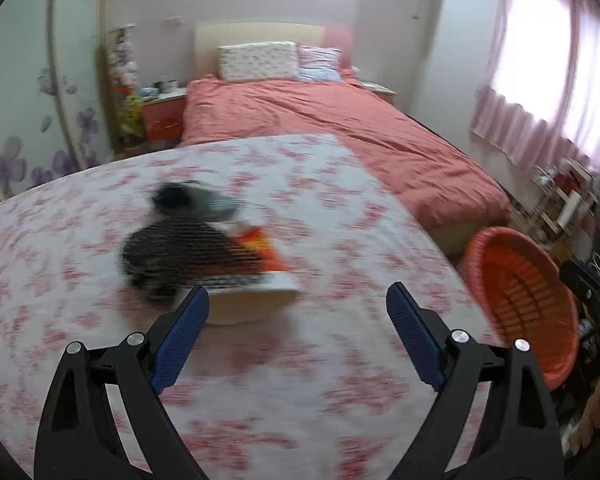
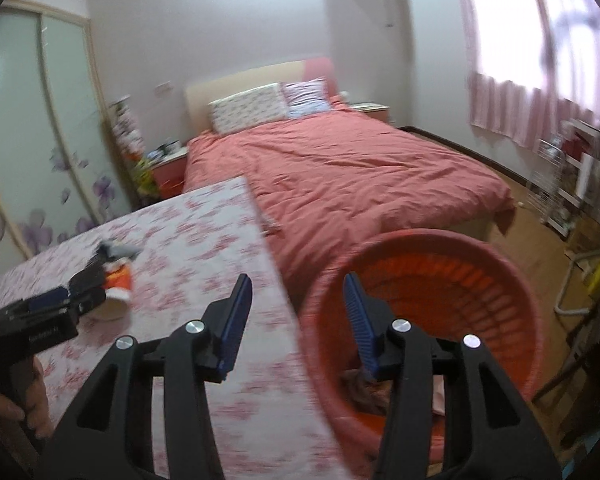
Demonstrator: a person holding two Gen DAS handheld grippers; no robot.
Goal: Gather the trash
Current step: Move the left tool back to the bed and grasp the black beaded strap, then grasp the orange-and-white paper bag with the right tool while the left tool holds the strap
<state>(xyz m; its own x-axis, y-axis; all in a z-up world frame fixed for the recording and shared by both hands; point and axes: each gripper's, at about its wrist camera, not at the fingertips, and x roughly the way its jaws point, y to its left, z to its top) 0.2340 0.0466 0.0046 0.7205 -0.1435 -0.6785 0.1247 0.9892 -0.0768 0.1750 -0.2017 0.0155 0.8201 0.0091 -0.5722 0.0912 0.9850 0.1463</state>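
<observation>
Trash pile (image 1: 204, 248), blurred, lies mid-frame on the floral tabletop (image 1: 80, 300). Orange basket (image 2: 420, 280) stands lower right, beside the tabletop. Left tool (image 1: 298, 300) wide open, empty; right tool (image 2: 298, 292) part-open, empty.

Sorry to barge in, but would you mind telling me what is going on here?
A person is clearing trash off a floral-covered table into an orange basket beside it. Both tools are empty: the left tool is open above a paper cup and dark scraps, the right tool over the basket's edge.
</observation>
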